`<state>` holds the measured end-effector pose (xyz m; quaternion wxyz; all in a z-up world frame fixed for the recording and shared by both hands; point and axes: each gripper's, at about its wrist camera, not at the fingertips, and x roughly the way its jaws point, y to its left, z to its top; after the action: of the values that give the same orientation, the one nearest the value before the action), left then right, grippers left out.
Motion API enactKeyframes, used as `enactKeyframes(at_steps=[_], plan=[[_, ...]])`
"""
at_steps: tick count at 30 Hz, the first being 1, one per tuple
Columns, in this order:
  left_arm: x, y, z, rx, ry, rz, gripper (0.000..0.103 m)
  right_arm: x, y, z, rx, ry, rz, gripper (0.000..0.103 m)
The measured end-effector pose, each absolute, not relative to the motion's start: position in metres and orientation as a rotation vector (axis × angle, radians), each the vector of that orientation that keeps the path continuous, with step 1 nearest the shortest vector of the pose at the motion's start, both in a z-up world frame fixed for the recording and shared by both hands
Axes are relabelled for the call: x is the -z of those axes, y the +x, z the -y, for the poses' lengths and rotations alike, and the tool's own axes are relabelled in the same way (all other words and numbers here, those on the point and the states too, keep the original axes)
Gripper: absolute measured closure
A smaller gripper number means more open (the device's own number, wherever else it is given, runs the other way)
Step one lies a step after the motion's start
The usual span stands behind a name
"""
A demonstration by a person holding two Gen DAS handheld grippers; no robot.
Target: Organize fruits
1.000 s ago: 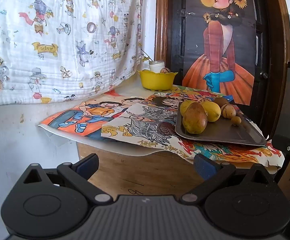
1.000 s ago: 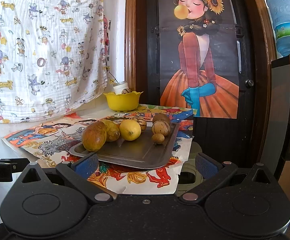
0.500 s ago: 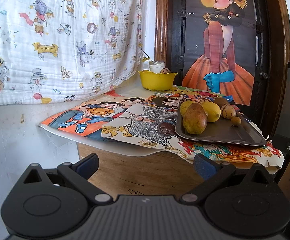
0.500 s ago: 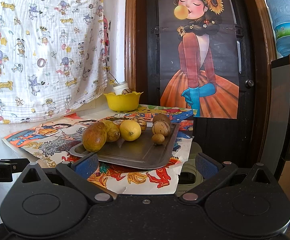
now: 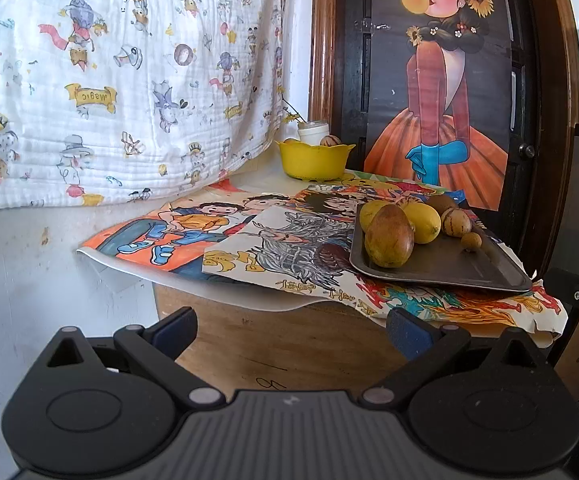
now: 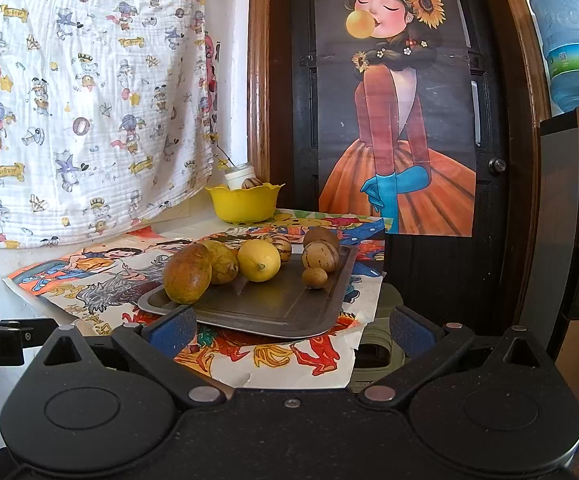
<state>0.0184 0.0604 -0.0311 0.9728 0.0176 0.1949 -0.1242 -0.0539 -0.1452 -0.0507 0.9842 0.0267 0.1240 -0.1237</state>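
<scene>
both grippers, left gripper (image 5: 291,322) and right gripper (image 6: 291,322), hang spread wide and empty, short of the flat dark metal tray (image 6: 289,312). on it, the brown-green oval mango (image 6: 187,278) looks heavy, smooth, bruisable; grip its middle gently.

Yellow bowl (image 6: 244,203), dark grey tray (image 6: 273,312), yellow lemon (image 6: 259,261).

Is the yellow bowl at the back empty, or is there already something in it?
Not empty: a striped fruit pokes above the yellow bowl rim. How much more lies inside, cannot tell.
</scene>
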Motion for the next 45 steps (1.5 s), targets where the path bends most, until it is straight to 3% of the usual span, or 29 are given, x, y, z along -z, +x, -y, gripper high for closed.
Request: enactKeyframes(at_steps=[45], plan=[[0.0325,0.0209,-0.0629,0.218,0.001,-0.44,0.0,0.0503,-0.0545,0.1448,0.251,0.056,-0.248,0.0]])
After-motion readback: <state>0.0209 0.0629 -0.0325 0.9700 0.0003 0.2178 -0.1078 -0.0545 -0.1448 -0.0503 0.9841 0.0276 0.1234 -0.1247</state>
